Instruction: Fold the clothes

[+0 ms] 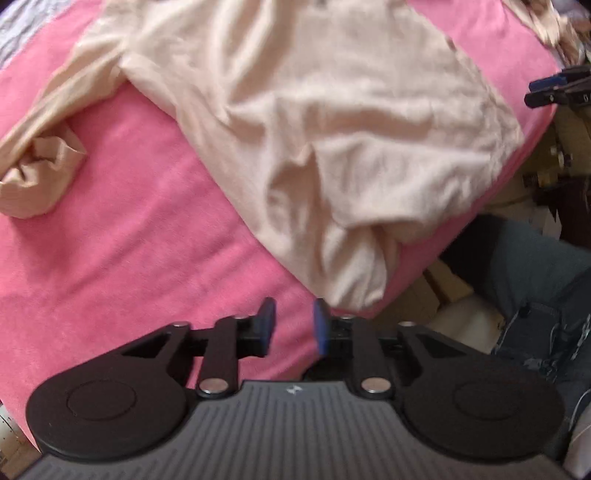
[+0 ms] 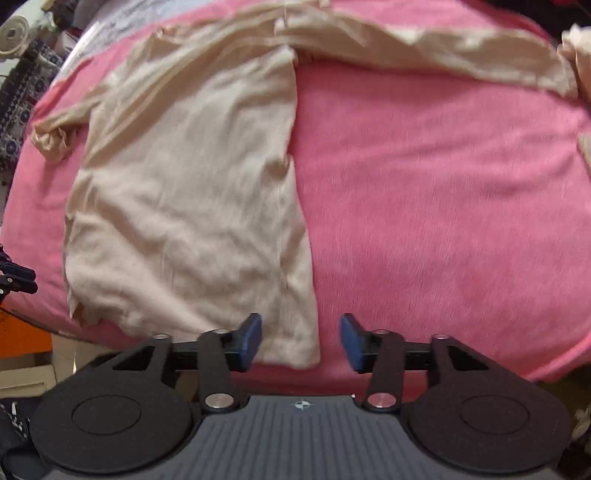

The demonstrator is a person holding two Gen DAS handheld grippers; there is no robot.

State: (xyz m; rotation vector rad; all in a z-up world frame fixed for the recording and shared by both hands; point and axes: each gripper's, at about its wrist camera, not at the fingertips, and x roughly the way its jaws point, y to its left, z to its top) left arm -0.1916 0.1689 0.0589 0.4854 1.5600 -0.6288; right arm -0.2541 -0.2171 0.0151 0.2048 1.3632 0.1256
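A beige long-sleeved shirt [image 1: 332,129] lies on a pink blanket [image 1: 129,258], its body folded lengthwise with a straight edge down the middle [image 2: 192,192]. One sleeve runs off to the left and ends in a bunched cuff [image 1: 40,177]; the other sleeve stretches along the far side [image 2: 461,55]. My left gripper [image 1: 294,325] hovers open over the blanket just beside the shirt's hem corner, with nothing between its blue pads. My right gripper [image 2: 301,341] is open above the other hem corner [image 2: 295,347], its pads apart from the cloth.
The blanket's near edge drops off to a floor with cardboard boxes [image 1: 443,288]. A person's leg in dark jeans [image 1: 524,266] stands at the bed's edge. A white fan [image 2: 14,31] and an orange object [image 2: 22,339] lie off the left side.
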